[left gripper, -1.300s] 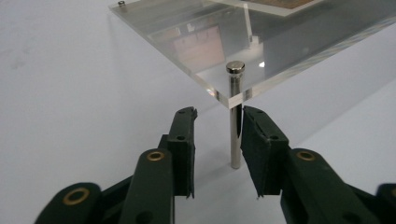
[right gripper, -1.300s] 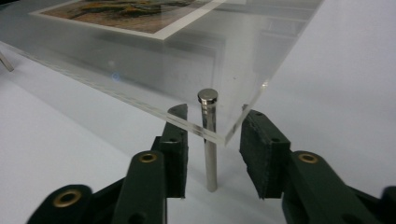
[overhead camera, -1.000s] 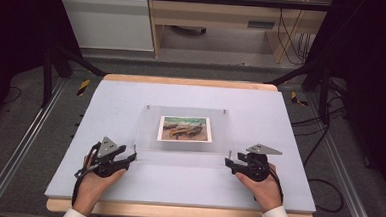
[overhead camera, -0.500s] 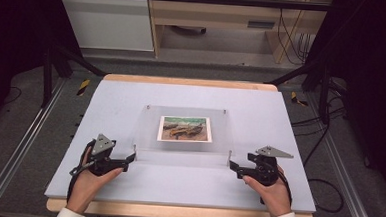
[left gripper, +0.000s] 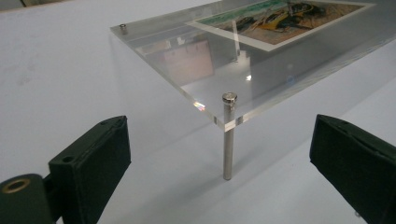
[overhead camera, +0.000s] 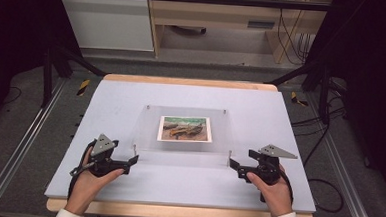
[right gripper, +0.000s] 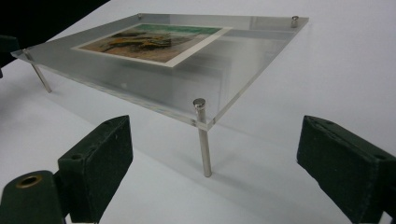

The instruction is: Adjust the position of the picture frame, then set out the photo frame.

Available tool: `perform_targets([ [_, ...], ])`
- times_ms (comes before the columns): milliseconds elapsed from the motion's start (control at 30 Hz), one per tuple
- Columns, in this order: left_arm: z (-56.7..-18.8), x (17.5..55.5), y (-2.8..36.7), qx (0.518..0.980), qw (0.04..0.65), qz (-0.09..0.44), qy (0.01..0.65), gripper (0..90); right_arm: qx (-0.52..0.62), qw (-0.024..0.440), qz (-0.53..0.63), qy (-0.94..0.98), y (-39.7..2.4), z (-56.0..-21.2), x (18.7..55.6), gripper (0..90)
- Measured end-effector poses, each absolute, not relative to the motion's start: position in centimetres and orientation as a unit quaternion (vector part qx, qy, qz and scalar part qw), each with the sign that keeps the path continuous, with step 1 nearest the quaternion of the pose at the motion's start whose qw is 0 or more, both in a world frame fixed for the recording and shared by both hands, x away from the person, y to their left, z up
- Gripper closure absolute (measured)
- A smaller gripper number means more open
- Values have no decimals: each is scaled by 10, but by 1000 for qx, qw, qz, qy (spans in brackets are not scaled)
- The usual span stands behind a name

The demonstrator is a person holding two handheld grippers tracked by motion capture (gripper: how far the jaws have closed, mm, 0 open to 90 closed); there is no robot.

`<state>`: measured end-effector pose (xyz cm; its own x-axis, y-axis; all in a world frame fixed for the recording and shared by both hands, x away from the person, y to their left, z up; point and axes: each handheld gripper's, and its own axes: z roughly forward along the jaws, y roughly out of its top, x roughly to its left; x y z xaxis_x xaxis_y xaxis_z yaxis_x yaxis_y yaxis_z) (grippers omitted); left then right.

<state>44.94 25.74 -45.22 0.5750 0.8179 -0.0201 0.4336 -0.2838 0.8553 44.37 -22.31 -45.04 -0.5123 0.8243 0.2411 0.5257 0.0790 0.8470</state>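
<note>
— Big picture first?

— Pale surface (overhead camera: 131, 100), wide and bare apart from one thing: clear acrylic plate (overhead camera: 185, 115) at the centre, raised on four thin metal legs, long axis running left to right.

— Anything on the plate?

— Printed picture (overhead camera: 185, 128), flat at the middle, apparently under or within the clear sheet; hard to tell which.

— And the grippers?

— Left gripper (overhead camera: 132, 160) just off the near left corner, right gripper (overhead camera: 234, 165) just off the near right corner. Both pointing inward, toward each other, along the plate's near edge. Neither touching anything.

— Jaws?

— Spread wide on both, holding nothing. From the left gripper view, near left leg (left gripper: 228, 136) standing upright between the two jaws, slightly ahead of them, corner of the plate above it. Same from the right gripper view: near right leg (right gripper: 202, 137) centred in the gap, a little beyond the pads.

— So which hand nearer?

— About equal; a mirrored pair, one corner each.

— Deciding relation, then?

— Each corner dead ahead of its own jaws, plate edge level, legs vertical. Probably a short push inward, then closing on leg or corner, for a two-handed lift. Only a guess.
</note>
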Motion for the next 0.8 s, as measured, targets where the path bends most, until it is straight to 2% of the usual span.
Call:
perform_targets([
  [300, -443, 444, 256, 765, 453, 223, 399, 47, 469, 161, 495, 714, -224, -445, 443, 115],
  [500, -431, 444, 251, 759, 464, 226, 397, 57, 469, 175, 491, 713, -221, -435, 446, 155],
  [633, -422, 458, 248, 754, 461, 229, 407, 67, 471, 177, 489, 713, -218, -424, 459, 172],
  [800, -415, 488, 241, 753, 457, 206, 426, 101, 462, 180, 476, 726, -210, -411, 483, 181],
])
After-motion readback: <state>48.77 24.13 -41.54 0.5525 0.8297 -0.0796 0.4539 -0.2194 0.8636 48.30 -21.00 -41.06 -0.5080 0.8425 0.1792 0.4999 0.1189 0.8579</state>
